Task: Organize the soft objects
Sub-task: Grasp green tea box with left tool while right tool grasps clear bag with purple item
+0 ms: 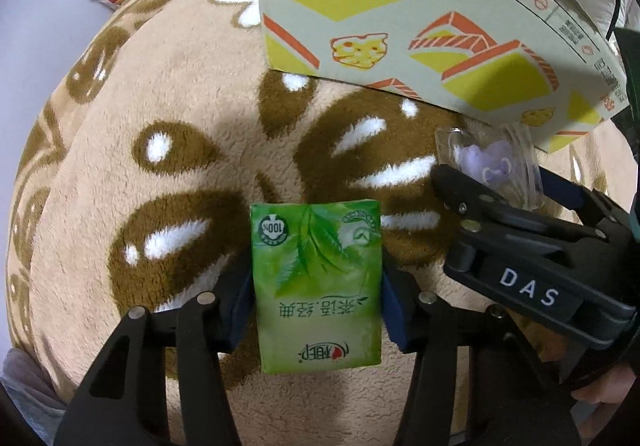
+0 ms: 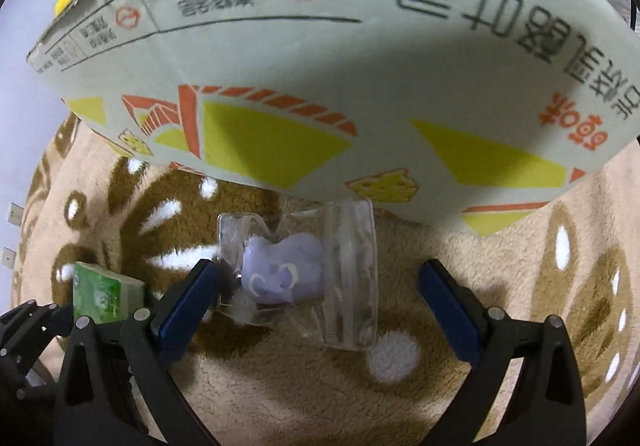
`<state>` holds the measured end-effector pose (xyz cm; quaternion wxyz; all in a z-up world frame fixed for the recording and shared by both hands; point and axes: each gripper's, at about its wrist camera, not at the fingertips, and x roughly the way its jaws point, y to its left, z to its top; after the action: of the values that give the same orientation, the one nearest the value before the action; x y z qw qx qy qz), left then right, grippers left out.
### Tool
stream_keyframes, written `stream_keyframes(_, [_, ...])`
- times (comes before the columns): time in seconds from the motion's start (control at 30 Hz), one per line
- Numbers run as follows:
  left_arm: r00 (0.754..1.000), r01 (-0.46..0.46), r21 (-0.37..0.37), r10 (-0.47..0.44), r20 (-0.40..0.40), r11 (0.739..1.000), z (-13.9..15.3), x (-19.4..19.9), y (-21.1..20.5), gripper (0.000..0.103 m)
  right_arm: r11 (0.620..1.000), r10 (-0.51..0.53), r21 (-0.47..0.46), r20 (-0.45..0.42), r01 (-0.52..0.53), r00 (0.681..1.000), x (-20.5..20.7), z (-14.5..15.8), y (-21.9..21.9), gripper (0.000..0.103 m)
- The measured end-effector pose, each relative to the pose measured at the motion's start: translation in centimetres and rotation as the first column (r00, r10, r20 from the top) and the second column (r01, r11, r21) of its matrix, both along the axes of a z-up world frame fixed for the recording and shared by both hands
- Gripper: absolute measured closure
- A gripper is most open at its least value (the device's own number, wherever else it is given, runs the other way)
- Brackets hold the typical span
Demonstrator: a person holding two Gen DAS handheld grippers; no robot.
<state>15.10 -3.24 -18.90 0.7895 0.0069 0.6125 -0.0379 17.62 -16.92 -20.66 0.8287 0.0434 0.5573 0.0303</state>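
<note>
- Left gripper [image 1: 316, 286]: closed on the tissue pack [image 1: 317, 286], blue pads [image 1: 394, 310] pressing both long sides; it is holding the pack over the blanket [image 1: 100, 185], printed face up
- Tissue pack: green, leaf print, lettering reading upside down in the left view; in the right view it is showing at the far left [image 2: 106, 292], clamped by the other tool
- Right gripper [image 2: 316, 298]: jaws standing wide apart, gripping nothing; the left pad [image 2: 188, 294] is lying just beside the edge of the bag [image 2: 344, 278], whether touching cannot be told, and the right pad is sitting well apart from it
- Bag: clear plastic, crumpled, lying flat on the blanket just in front of the box [image 2: 320, 65]; seen in the left view past the right tool's tip [image 1: 520, 169]
- Plush [image 2: 286, 272]: small, lilac, with white curved markings, sitting inside the bag; also showing in the left view [image 1: 488, 161]
- Box: grey-green carton with yellow and orange shapes and black lettering, standing on the blanket beyond both tools; in the left view [image 1: 400, 5] it is filling the upper right
- Blanket: tan fleece with brown blotches and white flecks, spreading under everything in both views [image 2: 320, 386]
- Right tool body: black, marked DAS, lying at the right of the left view [image 1: 528, 290]
</note>
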Motion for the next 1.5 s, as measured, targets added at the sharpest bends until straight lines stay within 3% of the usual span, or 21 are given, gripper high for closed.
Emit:
stream_keyframes(0.2, [1.0,-0.007,-0.005,0.007,-0.001,1.0,0.0,0.0,0.0,0.05,0.999,-0.042,-0.009,-0.002,0.042,0.999,-0.1,0.0,0.0,0.012])
stream_keyframes(0.57, [1.0,-0.007,0.002,0.007,0.002,1.0,-0.1,-0.1,-0.3,0.05,0.999,-0.032,-0.033,-0.003,0.032,0.999,-0.4,-0.7,2.0,0.015])
stream_keyframes(0.73, [1.0,-0.01,-0.001,0.01,0.004,1.0,0.0,-0.2,-0.3,0.051,1.0,-0.023,-0.011,-0.001,0.023,1.0,-1.0,0.1,3.1,0.028])
stream_keyframes(1.1, [0.999,-0.021,-0.007,0.021,0.028,1.0,0.7,-0.2,0.1,0.051,0.999,-0.031,0.036,-0.005,0.031,1.0,-1.4,0.6,2.3,0.028])
stream_keyframes(1.5, [0.999,-0.009,-0.001,0.009,0.052,1.0,1.4,-0.4,-0.3,0.051,0.996,-0.041,0.076,-0.003,0.041,0.999,-2.0,2.0,-2.2,0.029])
